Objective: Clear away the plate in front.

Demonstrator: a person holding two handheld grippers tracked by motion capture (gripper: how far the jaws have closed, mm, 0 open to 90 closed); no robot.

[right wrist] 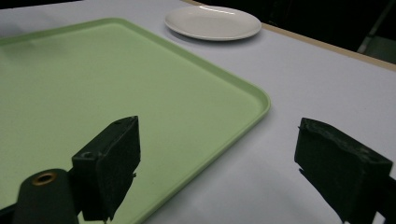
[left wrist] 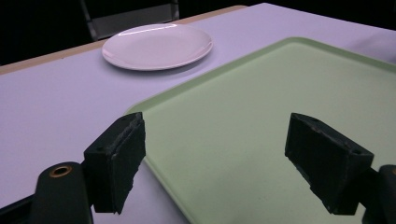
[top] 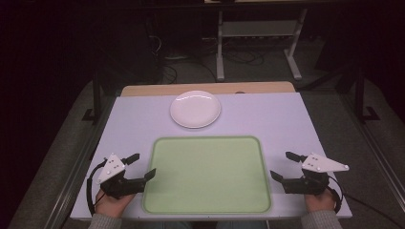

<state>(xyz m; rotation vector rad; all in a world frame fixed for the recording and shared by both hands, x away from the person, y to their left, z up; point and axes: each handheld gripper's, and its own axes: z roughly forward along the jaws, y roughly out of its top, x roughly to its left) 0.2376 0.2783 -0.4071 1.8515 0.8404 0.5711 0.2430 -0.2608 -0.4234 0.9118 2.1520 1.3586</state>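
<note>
Left hand-held gripper (top: 142, 165) and right hand-held gripper (top: 283, 165) spread, empty, flanking green tray (top: 207, 174) frame centre; likely ready stance. White plate (top: 195, 109) above, bare.

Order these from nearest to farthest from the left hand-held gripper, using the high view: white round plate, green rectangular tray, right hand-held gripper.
1. Green rectangular tray: right beside the left hand-held gripper.
2. White round plate: farther back, beyond the tray.
3. Right hand-held gripper: across the tray, at its right edge.

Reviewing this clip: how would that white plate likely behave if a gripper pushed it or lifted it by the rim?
The white plate looks glossy and rigid, so probably slippery and breakable. Shallow and lying flat on the table, it would likely slide, not tip.
</note>
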